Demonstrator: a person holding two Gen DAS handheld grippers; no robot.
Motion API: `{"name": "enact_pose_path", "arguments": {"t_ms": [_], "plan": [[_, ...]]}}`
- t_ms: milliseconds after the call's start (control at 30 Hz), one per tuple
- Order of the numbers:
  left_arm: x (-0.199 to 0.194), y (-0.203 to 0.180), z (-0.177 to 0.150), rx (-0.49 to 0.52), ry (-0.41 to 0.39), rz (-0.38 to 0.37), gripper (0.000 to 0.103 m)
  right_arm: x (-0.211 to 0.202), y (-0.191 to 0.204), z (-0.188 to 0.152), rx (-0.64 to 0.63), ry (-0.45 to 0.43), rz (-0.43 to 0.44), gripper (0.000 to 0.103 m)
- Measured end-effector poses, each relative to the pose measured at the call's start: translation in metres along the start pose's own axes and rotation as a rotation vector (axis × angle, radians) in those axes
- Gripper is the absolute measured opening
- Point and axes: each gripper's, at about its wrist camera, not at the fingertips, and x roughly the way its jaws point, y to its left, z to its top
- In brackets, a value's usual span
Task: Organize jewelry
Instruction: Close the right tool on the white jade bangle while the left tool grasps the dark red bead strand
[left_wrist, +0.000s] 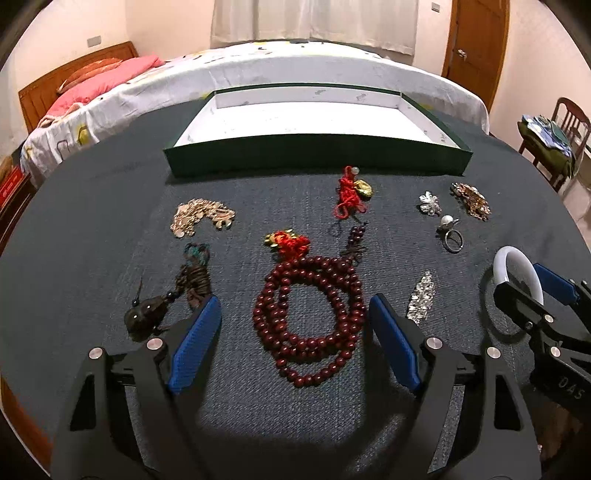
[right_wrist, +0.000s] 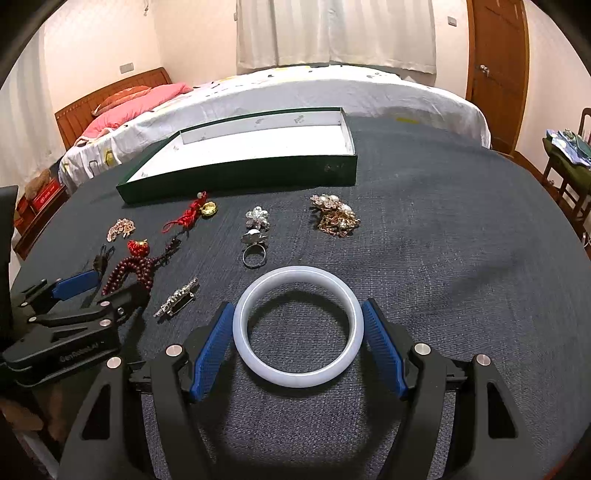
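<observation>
Step in hand: pickup. Right gripper (right_wrist: 298, 328) straddles the white bangle (right_wrist: 297, 326) flat on the cloth, pads at its outer rim, contact unclear, probably not yet clamped. Left gripper (left_wrist: 295, 325) hangs open around the red beads (left_wrist: 308, 319), gripping nothing. Next: close, lift, carry to the empty tray (left_wrist: 317, 160) behind.

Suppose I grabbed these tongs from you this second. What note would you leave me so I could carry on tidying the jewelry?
Left tongs: open, straddling the red bead necklace, pads not touching it.
Right tongs: around the white bangle, which lies on the cloth; the left pad is at its rim, but a grip is unclear.
The green tray is empty, at the far side.
Done: nothing is stored yet.
Left: every piece, including the ring, silver brooch and gold chain cluster.
</observation>
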Motion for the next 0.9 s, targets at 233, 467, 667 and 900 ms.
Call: {"name": "enact_pose_path", "arguments": {"t_ms": [233,467,667,900], "plan": [[0.002,-0.004,-0.002,0.023,-0.010,-0.020,0.060,0.001,-0.001,-0.001,0.004,0.003,0.009,0.068],[-0.004,-0.005,-0.007,0.047,-0.036,-0.076,0.021,0.000,0.000,-0.002,0.004,-0.002,0.009,0.068],[-0.009,0.000,-0.010,0.026,-0.044,-0.103,0.014,-0.003,0.000,-0.001,0.003,-0.010,0.010,0.068],[-0.028,0.000,-0.006,0.021,-0.077,-0.117,0.011,-0.013,0.001,0.003,0.002,-0.036,0.014,0.068]]}}
